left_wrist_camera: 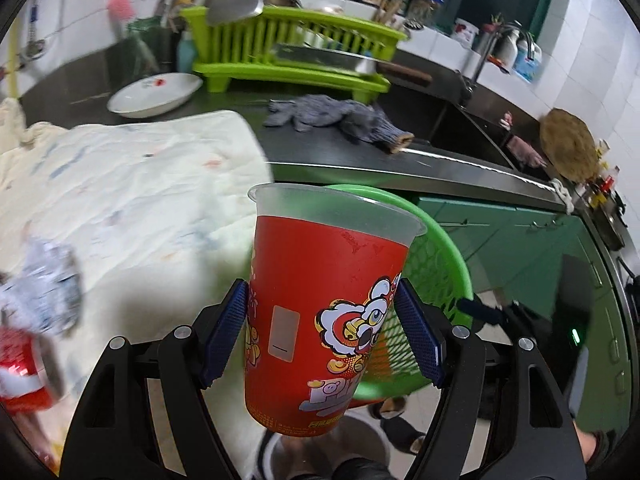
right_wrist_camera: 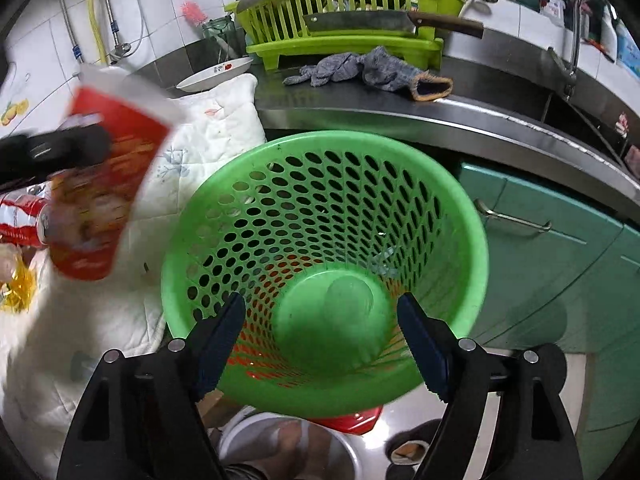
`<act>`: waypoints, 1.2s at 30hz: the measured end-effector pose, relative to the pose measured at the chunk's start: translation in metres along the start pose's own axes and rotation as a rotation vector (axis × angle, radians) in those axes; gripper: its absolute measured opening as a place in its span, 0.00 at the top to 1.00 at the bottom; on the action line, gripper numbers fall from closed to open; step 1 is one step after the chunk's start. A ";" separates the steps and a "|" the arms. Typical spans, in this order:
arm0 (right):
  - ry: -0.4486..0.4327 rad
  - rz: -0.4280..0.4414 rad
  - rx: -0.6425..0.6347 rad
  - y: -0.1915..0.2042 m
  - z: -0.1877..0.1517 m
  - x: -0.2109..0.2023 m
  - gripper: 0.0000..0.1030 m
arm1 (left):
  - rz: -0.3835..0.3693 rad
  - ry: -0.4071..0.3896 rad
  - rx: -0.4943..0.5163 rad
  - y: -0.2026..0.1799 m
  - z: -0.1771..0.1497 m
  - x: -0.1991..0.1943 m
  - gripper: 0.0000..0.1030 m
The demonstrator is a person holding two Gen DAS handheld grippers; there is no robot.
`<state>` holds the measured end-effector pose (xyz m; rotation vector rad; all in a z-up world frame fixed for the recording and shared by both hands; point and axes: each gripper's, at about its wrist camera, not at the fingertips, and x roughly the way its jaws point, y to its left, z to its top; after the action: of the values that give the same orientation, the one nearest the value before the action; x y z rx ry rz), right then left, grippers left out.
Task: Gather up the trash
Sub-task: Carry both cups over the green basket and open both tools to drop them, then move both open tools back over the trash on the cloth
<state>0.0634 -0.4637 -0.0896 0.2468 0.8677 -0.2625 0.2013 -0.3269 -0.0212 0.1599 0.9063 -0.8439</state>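
The green basket gapes unobstructed from above. The counter edge runs just behind its rim; a white quilt crowds its left side.

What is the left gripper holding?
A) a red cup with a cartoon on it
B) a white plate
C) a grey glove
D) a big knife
A: in the left wrist view the blue fingers of the left gripper press on both sides of the red cup, while the grey glove, white plate and knife lie on the counter behind.

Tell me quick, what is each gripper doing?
Left gripper: closed on the red cup.
Right gripper: open, empty, above the green basket.
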 end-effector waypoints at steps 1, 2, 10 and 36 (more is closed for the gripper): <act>-0.007 -0.003 -0.001 -0.001 -0.001 -0.003 0.24 | -0.006 0.007 0.001 -0.004 0.004 0.008 0.29; -0.018 -0.008 0.001 -0.002 -0.004 -0.009 0.22 | -0.011 0.014 0.003 -0.008 0.006 0.015 0.29; -0.062 -0.029 0.017 -0.012 -0.014 -0.035 0.20 | -0.029 0.076 0.026 -0.036 0.007 0.061 0.26; -0.107 0.259 -0.126 0.117 -0.020 -0.081 0.11 | 0.229 -0.087 -0.119 0.069 -0.057 -0.111 0.16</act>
<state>0.0372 -0.3370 -0.0263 0.2228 0.7349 0.0202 0.1776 -0.1898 0.0109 0.1201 0.8357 -0.5789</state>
